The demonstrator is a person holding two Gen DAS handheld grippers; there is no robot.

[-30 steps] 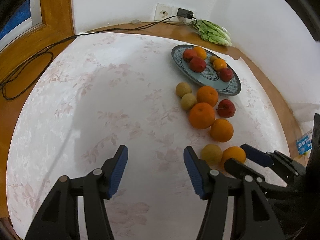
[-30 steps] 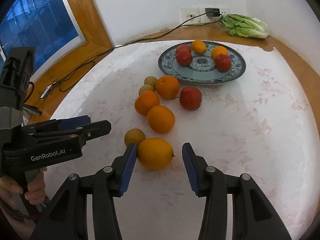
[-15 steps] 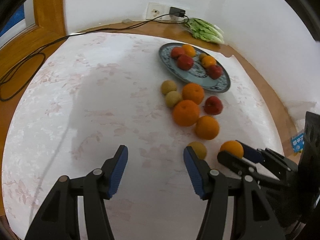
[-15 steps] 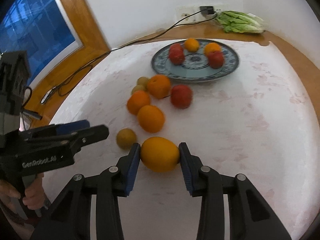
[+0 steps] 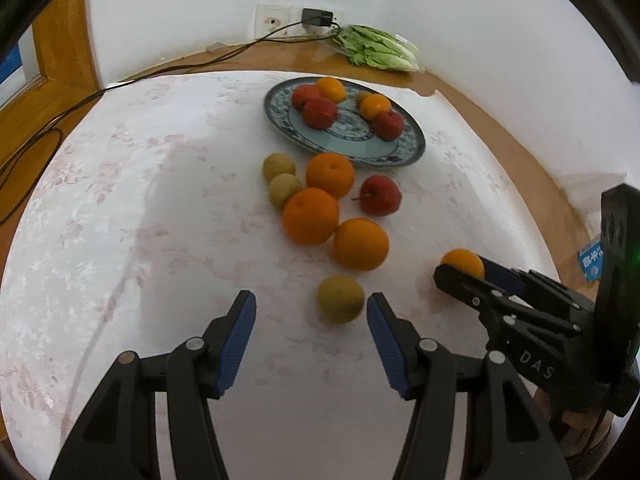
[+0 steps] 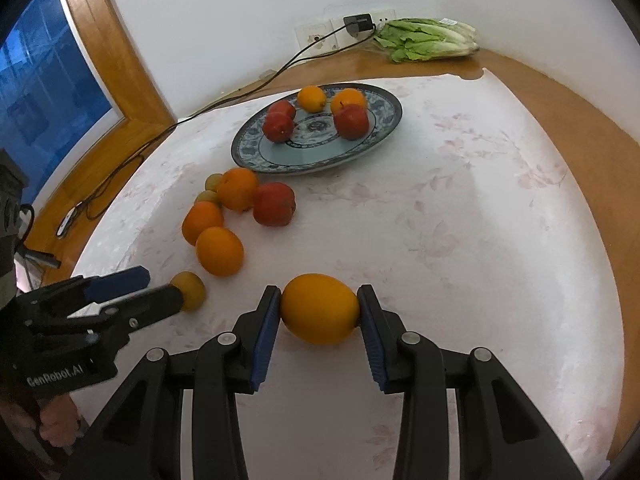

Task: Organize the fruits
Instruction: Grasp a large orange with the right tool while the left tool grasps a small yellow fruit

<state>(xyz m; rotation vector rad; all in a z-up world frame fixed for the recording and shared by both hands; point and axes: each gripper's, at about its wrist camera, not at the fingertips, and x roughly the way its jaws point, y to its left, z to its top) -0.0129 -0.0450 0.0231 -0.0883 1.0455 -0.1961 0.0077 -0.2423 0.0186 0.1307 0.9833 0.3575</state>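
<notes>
Gripping an orange [image 6: 319,309] between both blue pads, the right gripper [image 6: 319,312] has its fruit pinched from the two sides at the lower middle of its own view, just above the white cloth of the bench [image 6: 480,240]. This looks like the pick-up step: the orange is secured, and the next move probably calls for carrying it up the frame to the plate [image 6: 384,136] and lowering it onto a bare spot without knocking the fruit already there.

The left gripper [image 5: 311,322] is released, its jaws standing wide and holding nothing; a green fruit [image 5: 341,299] lies just ahead of its tips, nearer the right pad [image 5: 382,332], a likely next pick.

The plate sits at the upper middle of both views. It holds three apples [image 6: 351,121] and two oranges [image 6: 311,98], with a small greenish fruit half hidden behind them in the left view.

Loose on the cloth below the plate lie three oranges [image 5: 310,216], one apple [image 5: 380,195] and two green fruits [image 5: 279,167], clustered close together.
</notes>
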